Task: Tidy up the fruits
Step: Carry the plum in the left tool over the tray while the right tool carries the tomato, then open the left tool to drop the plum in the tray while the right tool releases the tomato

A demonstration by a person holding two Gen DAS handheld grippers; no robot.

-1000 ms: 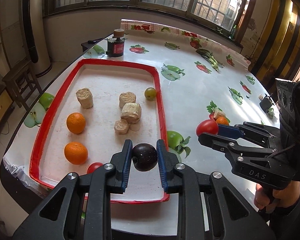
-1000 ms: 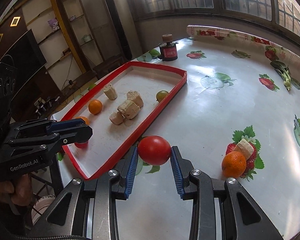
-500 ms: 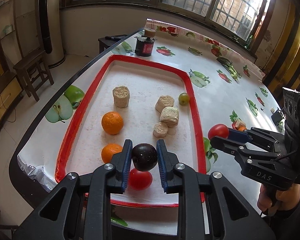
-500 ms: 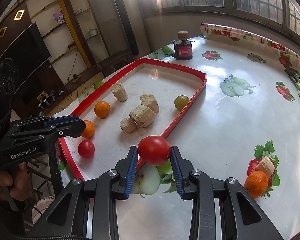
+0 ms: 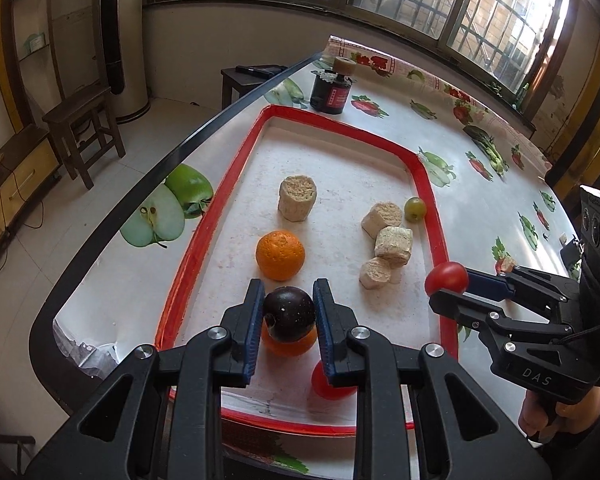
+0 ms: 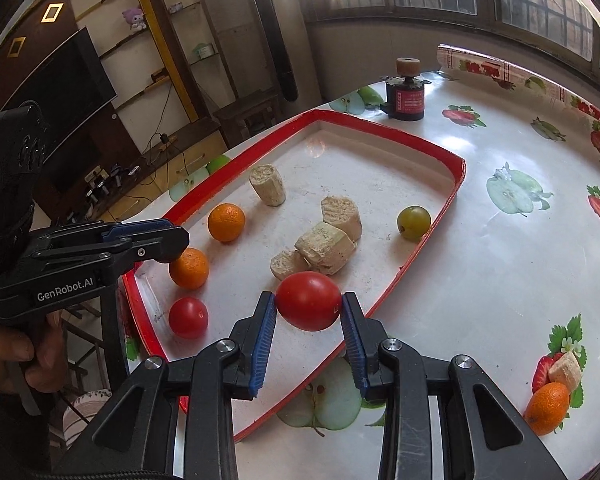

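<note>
A dark plum [image 5: 289, 314] was held clenched in the left gripper [image 5: 288, 312], above the near end of the red-rimmed tray [image 5: 204, 232], directly over an orange [image 5: 288, 344]. A red tomato [image 6: 309, 301] was gripped by the right gripper [image 6: 309, 308], over the tray's near right part.

Risks, as judged: if the plum were let go there, it'd prob. strike the orange and roll; the tomato, round & smooth, could run into the beige chunks [image 6: 326, 242] or the loose tomato [image 6: 188, 317]. The low rim might not stop a rolling fruit. Too hard a squeeze could bruise either.

The tray was set on a table [image 6: 500, 264] w/ a glossy fruit-print cloth; another orange [image 6: 547, 402] was left outside the tray. A wooden stool [image 5: 82, 120], shelves, barred windows and a dark screen [image 6: 60, 112] were seen around.
</note>
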